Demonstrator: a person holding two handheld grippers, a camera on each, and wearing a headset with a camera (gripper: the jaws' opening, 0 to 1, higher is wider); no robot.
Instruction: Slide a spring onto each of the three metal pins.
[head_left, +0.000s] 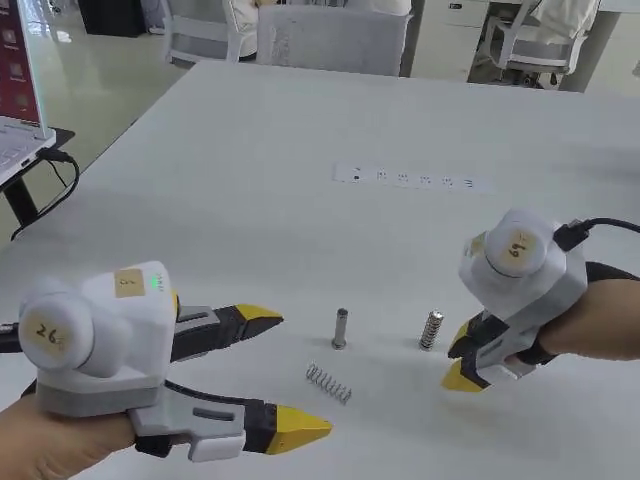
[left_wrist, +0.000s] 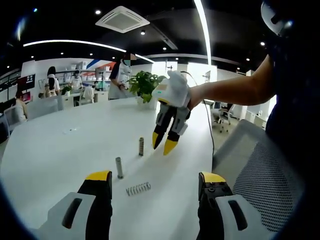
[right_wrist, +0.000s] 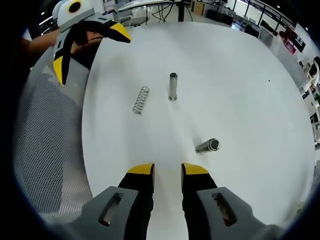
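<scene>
1. Writing: the left gripper (head_left: 280, 372) has a round knob with a handwritten "26". The tan sticker on its body is too small to read.
2. The right gripper (head_left: 462, 360) has a knob label with a handwritten number, maybe "61". It is rotated, so I can't be sure.
3. The laptop (head_left: 15, 100) at the far left edge has a reddish screen with no legible text. The marks on the socket strip (head_left: 410, 180) set in the white table (head_left: 300, 120) are unreadable.
4. The bare pin (head_left: 340, 328) stands upright on the table, long axis vertical, near the table centre between the two grippers.
5. The sprung pin (head_left: 431, 330) is also upright, with a spring coiled around it. It stands right of the bare pin and just beside the right gripper's tips, not touching them.
6. The loose spring (head_left: 328, 384) lies flat on the table. Its long axis runs diagonally in the head view, from upper left to lower right. It is just in front of the bare pin on the person's side and apart from it.
7. Left gripper: jaws spread wide and holding nothing. The tips point toward the loose spring, which lies ahead of them in the left gripper view (left_wrist: 138, 188).
8. Right gripper: in the right gripper view (right_wrist: 168, 170) the jaws are slightly parted, with a narrow strip of table showing between them. It grips nothing and angles down at the table.
</scene>
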